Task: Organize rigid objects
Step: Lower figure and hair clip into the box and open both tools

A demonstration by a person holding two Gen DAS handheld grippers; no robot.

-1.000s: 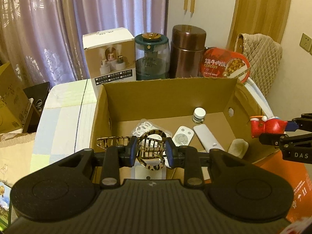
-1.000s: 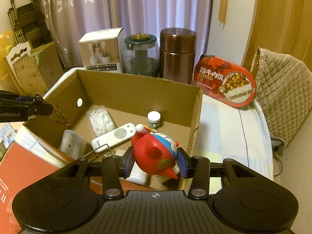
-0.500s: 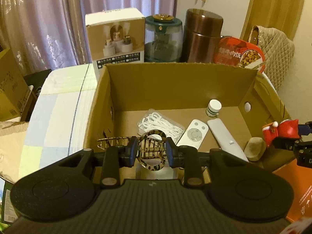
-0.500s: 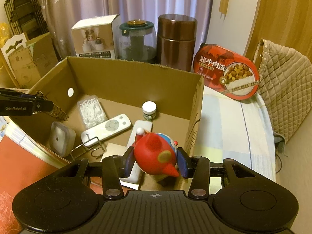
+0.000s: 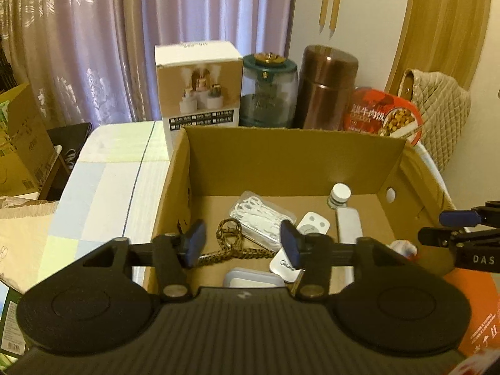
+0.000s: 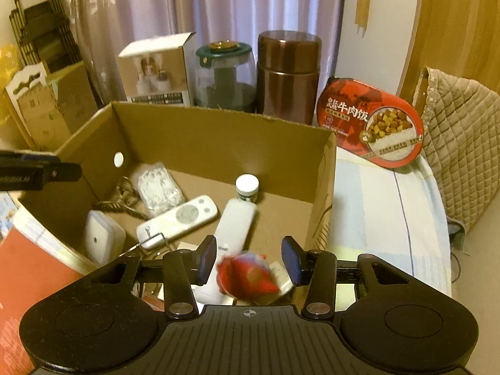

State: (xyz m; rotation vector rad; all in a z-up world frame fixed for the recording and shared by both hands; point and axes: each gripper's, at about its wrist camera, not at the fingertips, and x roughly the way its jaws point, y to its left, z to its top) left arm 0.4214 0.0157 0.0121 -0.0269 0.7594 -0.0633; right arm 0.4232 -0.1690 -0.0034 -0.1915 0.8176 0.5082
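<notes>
My left gripper (image 5: 243, 243) hangs over the near left of the open cardboard box (image 5: 293, 156), jaws opening with nothing between them. The leopard-print hair clip (image 5: 231, 243) lies loose on the box floor below it, also seen as the hair clip (image 6: 122, 200). My right gripper (image 6: 249, 259) is over the box's near right corner, jaws opening. The red toy figure (image 6: 247, 276) is a blur between its pads, touching neither. The box (image 6: 218, 134) also holds a floss-pick packet (image 5: 262, 215), two white remotes (image 6: 178, 218) and a small white jar (image 6: 247, 187).
Behind the box stand a white product carton (image 5: 200, 93), a green-lidded glass jar (image 5: 268, 93), a brown canister (image 5: 325, 90) and a red meal tub (image 6: 372, 128). A quilted bag (image 6: 462, 143) hangs on the right. An orange book (image 5: 478, 312) lies under the box's near edge.
Both grippers have gone from shut to open. The hair clip dropped from the left gripper onto the box floor, and the red toy is slipping down out of the right gripper.
</notes>
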